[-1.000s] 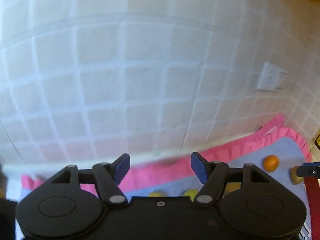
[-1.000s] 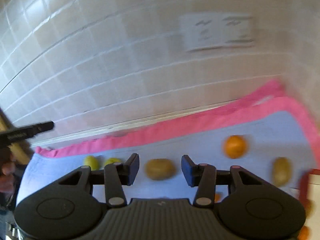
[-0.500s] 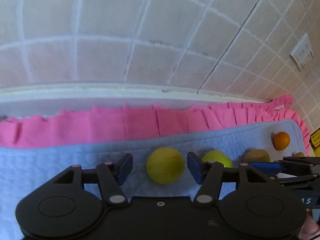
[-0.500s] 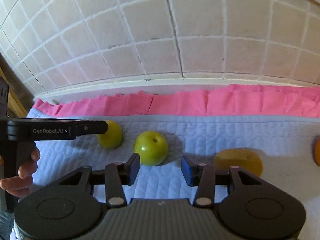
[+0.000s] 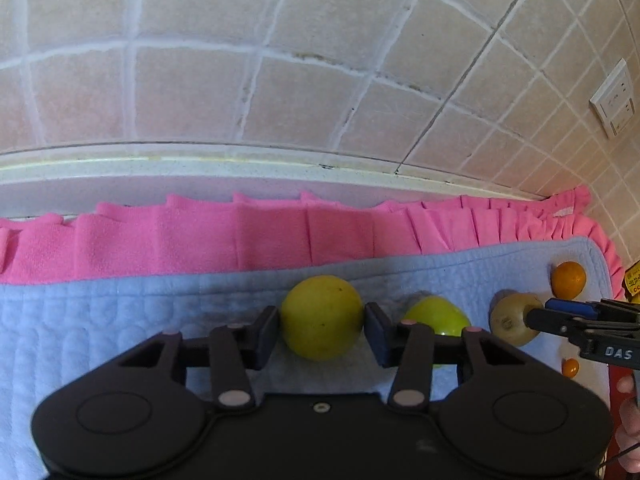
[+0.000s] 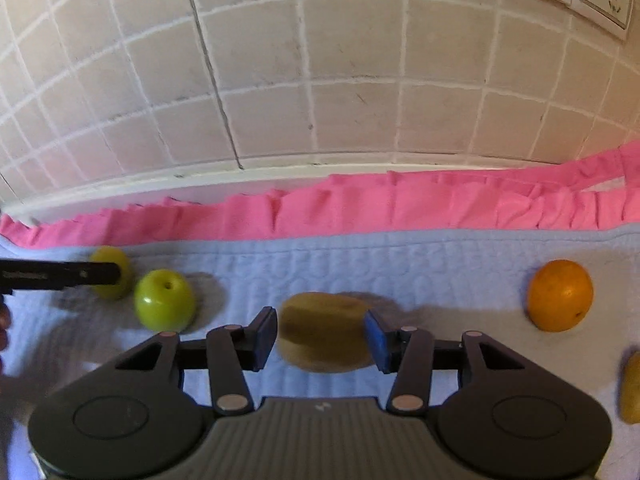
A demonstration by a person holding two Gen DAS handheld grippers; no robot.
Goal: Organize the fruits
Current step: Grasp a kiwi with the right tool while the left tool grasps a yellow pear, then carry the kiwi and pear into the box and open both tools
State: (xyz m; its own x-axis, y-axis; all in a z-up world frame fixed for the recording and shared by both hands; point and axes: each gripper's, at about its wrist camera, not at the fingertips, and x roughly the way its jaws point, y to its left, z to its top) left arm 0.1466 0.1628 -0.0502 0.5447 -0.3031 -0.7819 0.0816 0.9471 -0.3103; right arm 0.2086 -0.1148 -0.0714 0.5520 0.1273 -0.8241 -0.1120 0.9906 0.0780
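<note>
Yellow-green fruit [image 5: 322,316] lies on the blue quilted mat [image 5: 120,312], far side, between the left tongs [image 5: 322,330]; jaws closing, pads touching both flanks. Brown fruit [image 6: 324,330] lies mid-mat between the right tongs [image 6: 320,338]; jaws opening, pads just clear. Green apple [image 6: 164,300] lies left, orange [image 6: 559,295] right.

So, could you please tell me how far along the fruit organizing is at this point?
Nothing looks sorted yet: every fruit lies loose on the blue mat. In hand: the left gripper is closing around the yellow fruit, while the right gripper, jaws opening, straddles the brown fruit. Left: the green apple, the orange and the rest.
</note>
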